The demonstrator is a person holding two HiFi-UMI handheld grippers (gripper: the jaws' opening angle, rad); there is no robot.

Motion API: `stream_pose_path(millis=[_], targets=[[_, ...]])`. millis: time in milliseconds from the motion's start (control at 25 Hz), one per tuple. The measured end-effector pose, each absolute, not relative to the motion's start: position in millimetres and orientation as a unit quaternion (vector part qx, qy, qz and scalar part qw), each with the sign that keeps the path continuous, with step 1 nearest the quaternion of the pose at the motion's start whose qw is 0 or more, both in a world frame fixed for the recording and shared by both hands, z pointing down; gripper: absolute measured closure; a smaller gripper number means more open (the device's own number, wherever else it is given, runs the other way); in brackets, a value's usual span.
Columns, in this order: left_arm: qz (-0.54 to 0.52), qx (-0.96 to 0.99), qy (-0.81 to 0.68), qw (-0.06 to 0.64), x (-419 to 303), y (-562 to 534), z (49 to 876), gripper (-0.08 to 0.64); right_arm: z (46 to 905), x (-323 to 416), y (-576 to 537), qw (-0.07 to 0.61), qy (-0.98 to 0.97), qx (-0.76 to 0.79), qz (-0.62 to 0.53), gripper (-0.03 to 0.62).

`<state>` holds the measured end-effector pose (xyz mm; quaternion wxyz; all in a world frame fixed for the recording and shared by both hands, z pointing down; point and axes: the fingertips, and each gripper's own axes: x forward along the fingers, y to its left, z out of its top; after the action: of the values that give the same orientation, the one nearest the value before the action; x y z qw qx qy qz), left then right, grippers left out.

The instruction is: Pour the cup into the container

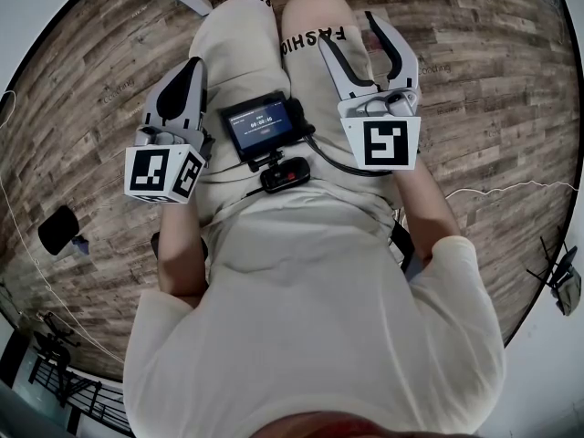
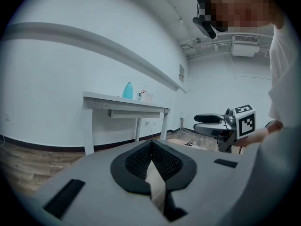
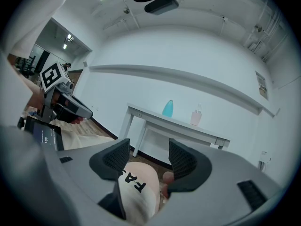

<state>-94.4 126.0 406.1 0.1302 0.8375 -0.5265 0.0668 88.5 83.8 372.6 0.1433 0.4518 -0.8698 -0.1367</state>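
I sit with both grippers resting over my thighs. My left gripper (image 1: 192,64) is shut, its dark pads meeting with nothing between them (image 2: 151,146). My right gripper (image 1: 347,26) is open over my knee; its pads (image 3: 181,159) stand apart and hold nothing. A white table (image 2: 123,102) stands far off against the wall. On it are a teal bottle (image 2: 127,90), a small pale cup-like item (image 2: 140,95) and a pale container (image 2: 148,96); they are too small to make out further. From the right gripper view the teal bottle (image 3: 168,108) and a pinkish bottle (image 3: 196,117) show.
A small screen device (image 1: 260,124) hangs at my waist between the grippers. Wooden floor (image 1: 474,108) lies all around. A dark object (image 1: 57,228) sits on the floor at my left, and a black stand (image 1: 558,272) at the right edge.
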Motion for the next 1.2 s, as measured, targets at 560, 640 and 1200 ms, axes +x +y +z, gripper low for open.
stream_pose_path(millis=[560,640,1200], targets=[[0.069,0.838,-0.524,0.131,-92.6,125.5,408.4,0.548,374.2,89.7,83.2,0.145,-0.87,0.454,-0.131,0.324],[0.069,0.838,-0.525,0.132,-93.2,126.0,408.5,0.548,374.4,89.5,83.3,0.144,-0.87,0.453,-0.132,0.322],[0.067,0.838,-0.525,0.13,-93.2,127.0,406.9,0.548,374.1,88.7,83.7,0.14,-0.87,0.453,-0.134,0.323]])
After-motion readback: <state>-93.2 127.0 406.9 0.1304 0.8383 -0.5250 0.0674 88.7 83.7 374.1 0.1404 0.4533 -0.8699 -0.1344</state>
